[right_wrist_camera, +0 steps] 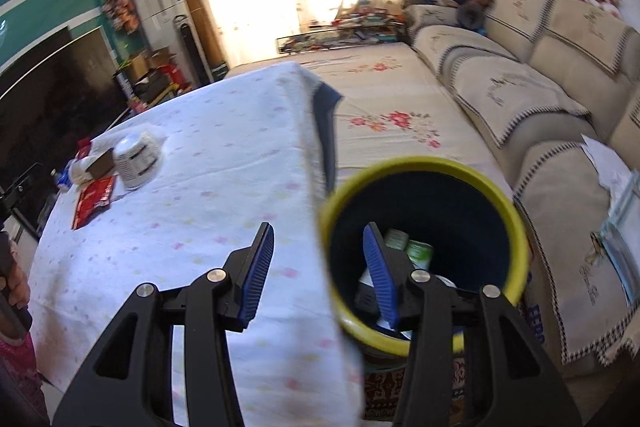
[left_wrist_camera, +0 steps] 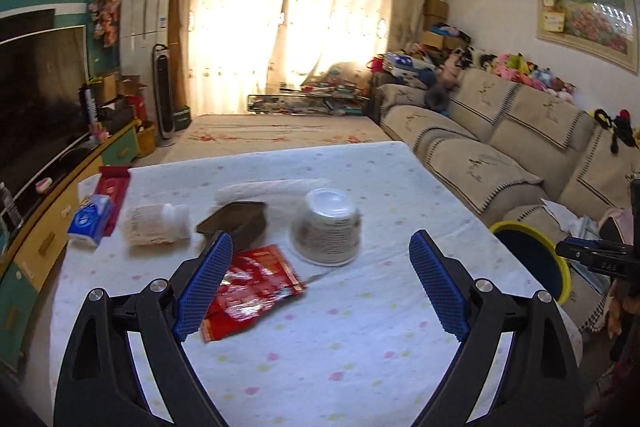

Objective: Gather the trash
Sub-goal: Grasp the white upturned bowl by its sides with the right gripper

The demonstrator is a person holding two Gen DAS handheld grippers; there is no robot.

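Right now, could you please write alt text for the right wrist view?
The open right gripper hangs over the table edge and a yellow-rimmed bin with trash inside. A red wrapper and white cup lie far left.

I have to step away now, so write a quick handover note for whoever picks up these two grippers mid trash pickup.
Left gripper: open, empty, over the table near the red wrapper.
Right gripper: open, empty, at the rim of the yellow-rimmed bin, which sits beside the table's right edge.
Done: some trash already lies in the bin.
Left on the table: red wrapper, overturned cup, dark brown box, white bottle, tissue pack, red packet.
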